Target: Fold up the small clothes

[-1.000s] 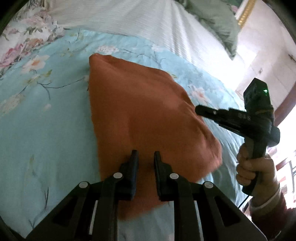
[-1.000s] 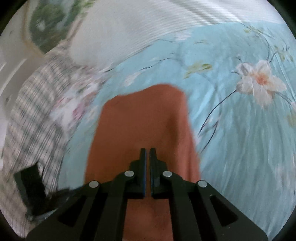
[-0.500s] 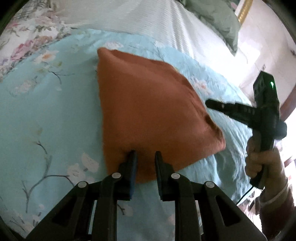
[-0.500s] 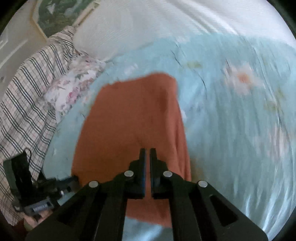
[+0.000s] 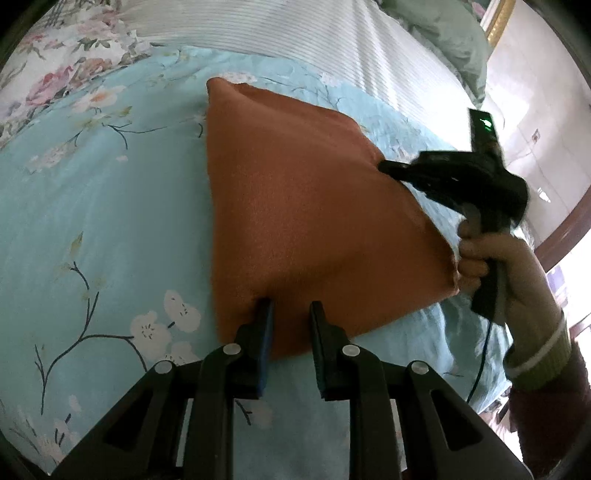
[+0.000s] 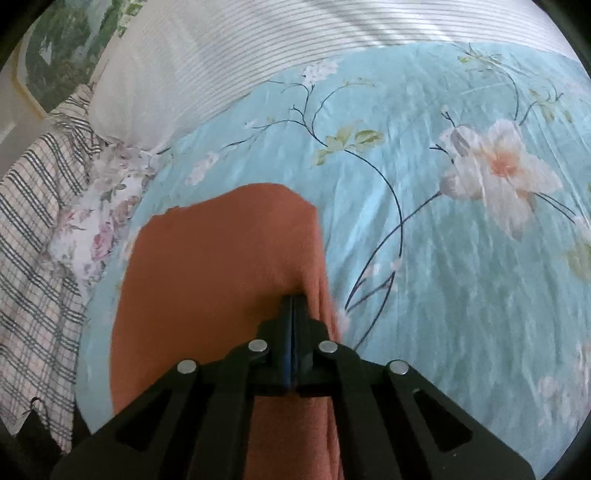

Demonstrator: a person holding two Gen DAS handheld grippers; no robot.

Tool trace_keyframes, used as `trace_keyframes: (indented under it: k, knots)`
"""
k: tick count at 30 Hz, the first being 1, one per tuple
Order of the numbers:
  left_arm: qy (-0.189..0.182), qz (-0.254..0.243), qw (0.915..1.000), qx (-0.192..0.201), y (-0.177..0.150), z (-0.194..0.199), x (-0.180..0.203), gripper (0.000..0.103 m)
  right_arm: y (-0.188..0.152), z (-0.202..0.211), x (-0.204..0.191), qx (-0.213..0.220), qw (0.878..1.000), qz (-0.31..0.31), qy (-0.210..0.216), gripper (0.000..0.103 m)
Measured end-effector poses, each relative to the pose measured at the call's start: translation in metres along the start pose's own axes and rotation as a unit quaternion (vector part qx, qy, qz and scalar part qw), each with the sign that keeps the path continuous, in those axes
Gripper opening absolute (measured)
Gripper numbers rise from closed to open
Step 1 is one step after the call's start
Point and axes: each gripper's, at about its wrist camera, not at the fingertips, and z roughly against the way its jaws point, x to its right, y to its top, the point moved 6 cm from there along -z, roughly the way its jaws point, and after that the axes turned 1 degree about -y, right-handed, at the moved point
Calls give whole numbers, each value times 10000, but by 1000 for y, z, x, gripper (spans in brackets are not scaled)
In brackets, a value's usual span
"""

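Note:
An orange cloth [image 5: 306, 221] lies folded on the light blue floral bedspread [image 5: 92, 229]. My left gripper [image 5: 290, 310] is open with its fingers over the cloth's near edge, holding nothing. In the left wrist view my right gripper [image 5: 388, 168] reaches in from the right and touches the cloth's right side. In the right wrist view the right gripper [image 6: 293, 299] has its jaws pressed together over the orange cloth [image 6: 218, 266], near its right edge. I cannot tell whether cloth is pinched between them.
A white striped pillow [image 5: 295, 37] and a grey-green pillow [image 5: 443, 33] lie at the head of the bed. A plaid cloth [image 6: 33, 221] and a floral pillow [image 6: 99, 229] lie left of the cloth. The bed edge is at right [image 5: 480, 332].
Both grippers pulled back toward the near edge of the cloth. The right gripper came in to touch the cloth's right side. The left jaws stayed open, the right jaws stayed together.

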Motion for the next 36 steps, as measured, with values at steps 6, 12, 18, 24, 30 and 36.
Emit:
trace_keyframes:
  k: [6,12,18,24,30,36]
  knots:
    - [153,135,9997,108,-7,9,3,33,-38,50,-22,3,9992,195,356,31]
    - [291,157,9991,260,-19,23,9,58,-90,93,-23,148,9987,269,409,66]
    - [968,42,9948,326,-38,38,1,80,-132,115,-20,59,9975,700,36,69]
    - [1536,41,9880,128,-60,47,-17,84,-169,124,-26,-162,9903,1336,-356,78]
    - [1956,-236,9803,136,-63,57,-21,84,-182,128,-40,-330,9853,1640,-357,79]
    - [2174,-698,9724,479,-45,95,5,84,-170,151,-57,-282,9799,1942,-366,80]
